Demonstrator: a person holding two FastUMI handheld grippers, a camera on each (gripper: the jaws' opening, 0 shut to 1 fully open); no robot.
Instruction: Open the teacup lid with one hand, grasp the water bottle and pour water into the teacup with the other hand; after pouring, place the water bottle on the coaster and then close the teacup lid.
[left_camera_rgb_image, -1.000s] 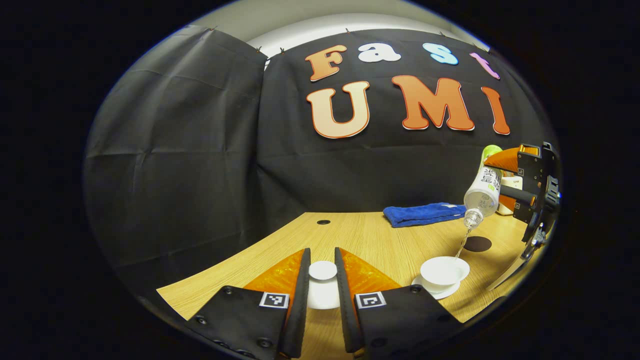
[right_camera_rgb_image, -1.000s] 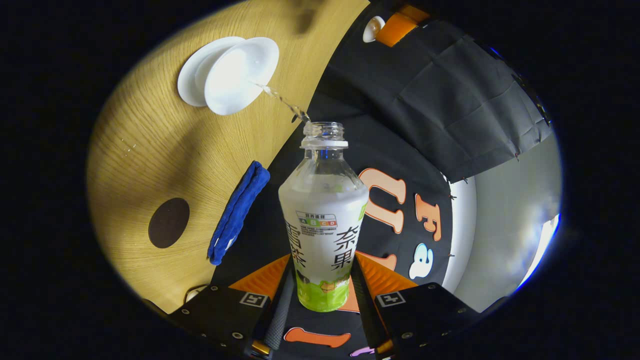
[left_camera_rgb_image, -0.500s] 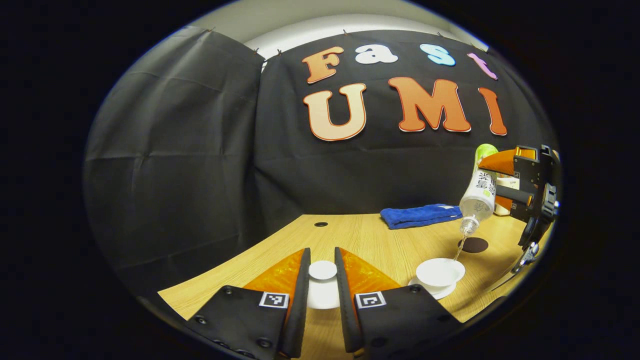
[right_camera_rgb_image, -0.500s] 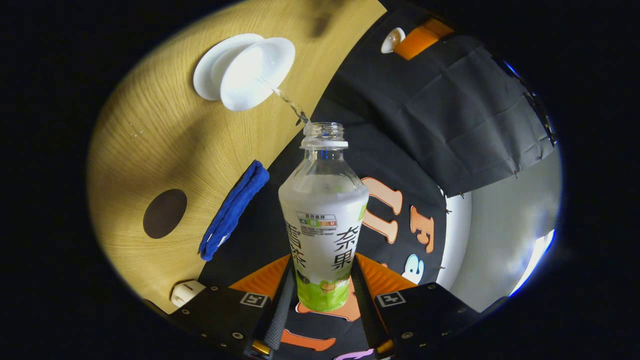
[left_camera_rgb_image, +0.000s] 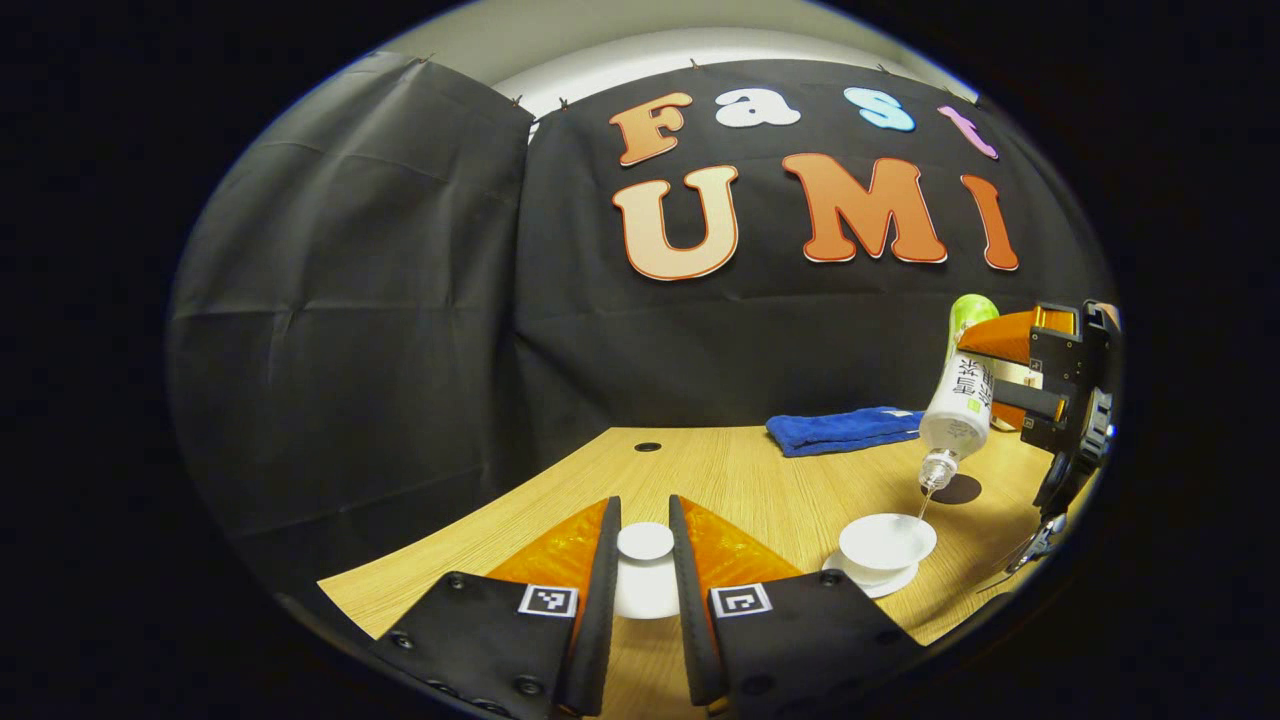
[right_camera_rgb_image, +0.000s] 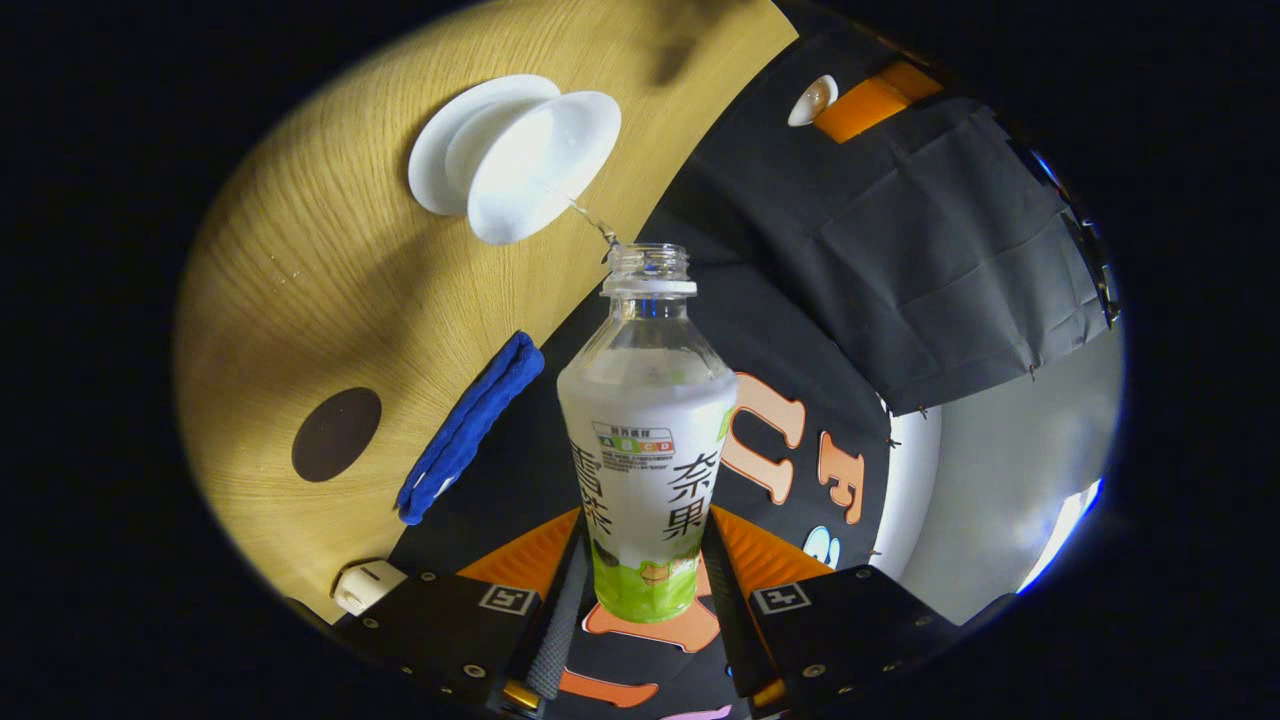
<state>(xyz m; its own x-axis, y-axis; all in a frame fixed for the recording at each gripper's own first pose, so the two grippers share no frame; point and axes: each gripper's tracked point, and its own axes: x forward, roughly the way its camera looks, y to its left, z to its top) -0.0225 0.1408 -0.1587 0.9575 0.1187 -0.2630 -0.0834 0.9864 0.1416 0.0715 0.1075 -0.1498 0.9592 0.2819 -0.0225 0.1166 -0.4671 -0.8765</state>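
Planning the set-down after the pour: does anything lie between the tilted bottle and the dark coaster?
Nothing visible does. The coaster lies bare on the table just beyond the teacup, below the bottle; the blue towel sits farther back.

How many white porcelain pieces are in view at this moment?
3: the lid held between the left tongs; the teacup taking the stream from the water bottle; the saucer under the teacup. None looks hidden.

I'm gripping the water bottle (right_camera_rgb_image: 647, 440) with my right gripper (right_camera_rgb_image: 645, 600), both fingers (right_camera_rgb_image: 562, 600) pressing on it, and a thin stream is running from its mouth into the teacup (right_camera_rgb_image: 540, 160); the coaster (right_camera_rgb_image: 336, 434) is lying well apart from the teacup.
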